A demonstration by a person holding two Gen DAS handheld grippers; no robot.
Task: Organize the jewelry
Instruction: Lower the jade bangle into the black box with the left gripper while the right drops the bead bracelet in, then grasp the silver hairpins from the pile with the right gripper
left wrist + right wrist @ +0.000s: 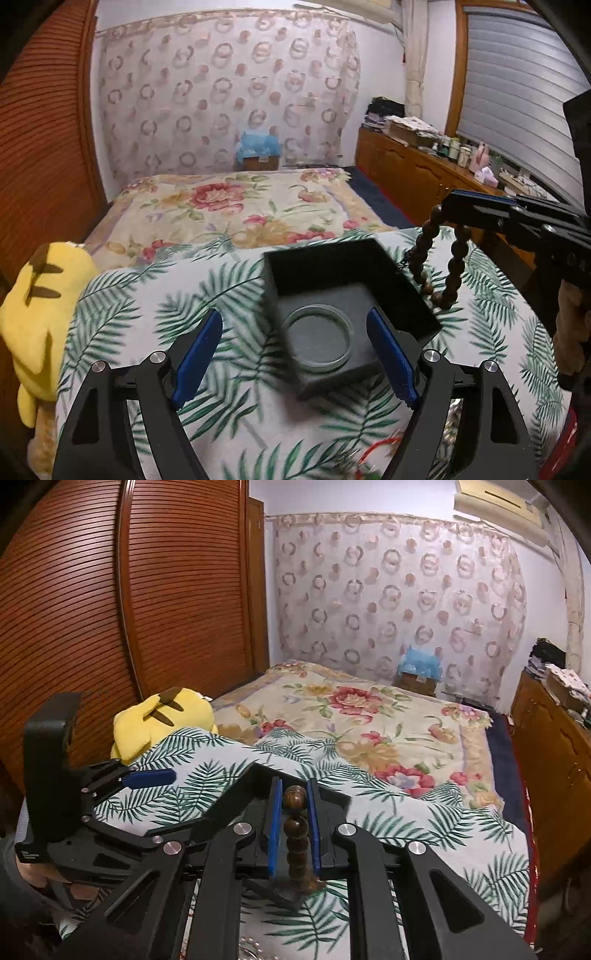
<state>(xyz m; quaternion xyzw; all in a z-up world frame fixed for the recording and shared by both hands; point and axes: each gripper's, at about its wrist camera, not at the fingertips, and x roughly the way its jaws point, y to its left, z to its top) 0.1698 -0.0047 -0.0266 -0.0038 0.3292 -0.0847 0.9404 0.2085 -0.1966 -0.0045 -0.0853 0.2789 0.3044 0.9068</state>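
Palm-print cloth [147, 314]; right gripper [293, 827] pinches brown bead bracelet [456, 258].

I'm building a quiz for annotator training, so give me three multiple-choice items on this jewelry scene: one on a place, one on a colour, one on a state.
1. Where does the pale ring lie?
A. inside the black box
B. on the yellow plush toy
C. on the floral bedspread

2. What colour are the gripper pads?
A. red
B. blue
C. white

3. What is the right gripper doing?
A. open, holding nothing
B. shut on the pale ring
C. shut on the brown bead bracelet

Answers: 1 A, it rests on the box's grey insert. 2 B, both views show blue pads. 3 C, beads sit pinched between its pads, the loop hanging below.
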